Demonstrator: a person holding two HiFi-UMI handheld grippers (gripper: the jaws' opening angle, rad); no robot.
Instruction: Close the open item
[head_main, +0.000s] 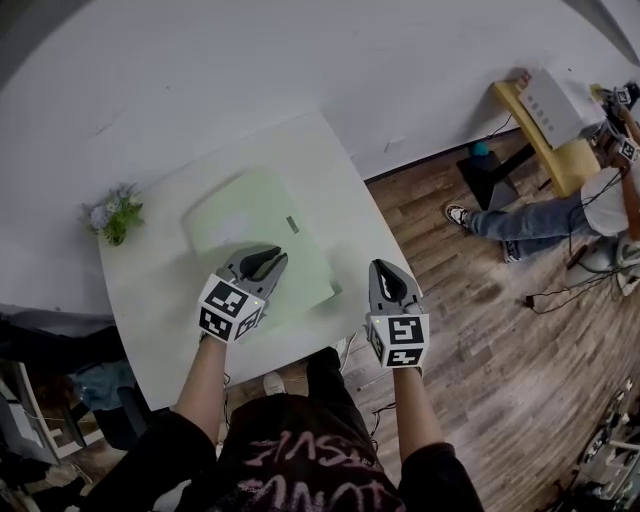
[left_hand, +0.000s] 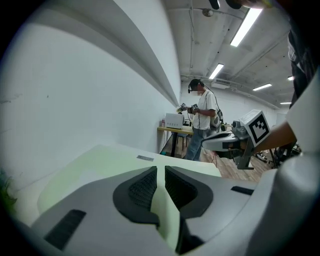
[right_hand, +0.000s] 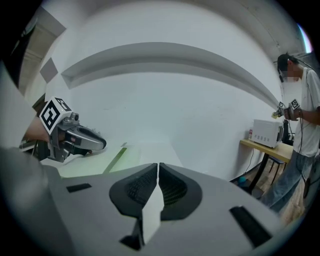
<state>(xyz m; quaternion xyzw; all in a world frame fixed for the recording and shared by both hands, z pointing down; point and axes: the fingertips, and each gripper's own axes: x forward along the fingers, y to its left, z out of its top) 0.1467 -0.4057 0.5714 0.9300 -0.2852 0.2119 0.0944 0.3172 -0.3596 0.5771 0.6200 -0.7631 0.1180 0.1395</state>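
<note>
A flat pale green case (head_main: 262, 232) with a small grey label (head_main: 292, 224) lies on the white table (head_main: 160, 330), its lid down flat. My left gripper (head_main: 272, 262) hovers over the case's near edge, jaws together and nothing held. In the left gripper view the left gripper (left_hand: 160, 170) points across the green case (left_hand: 105, 165). My right gripper (head_main: 383, 270) hangs at the table's right edge, beside the case, jaws together and empty. The right gripper view shows the right gripper (right_hand: 158, 167) with the case's edge (right_hand: 115, 159) to its left and the left gripper (right_hand: 95, 143) beyond.
A small potted plant (head_main: 115, 214) stands at the table's left corner. Wooden floor (head_main: 480, 300) lies right of the table. Another person (head_main: 560, 215) holding grippers is by a yellow desk (head_main: 535, 135) with a white box (head_main: 550, 103).
</note>
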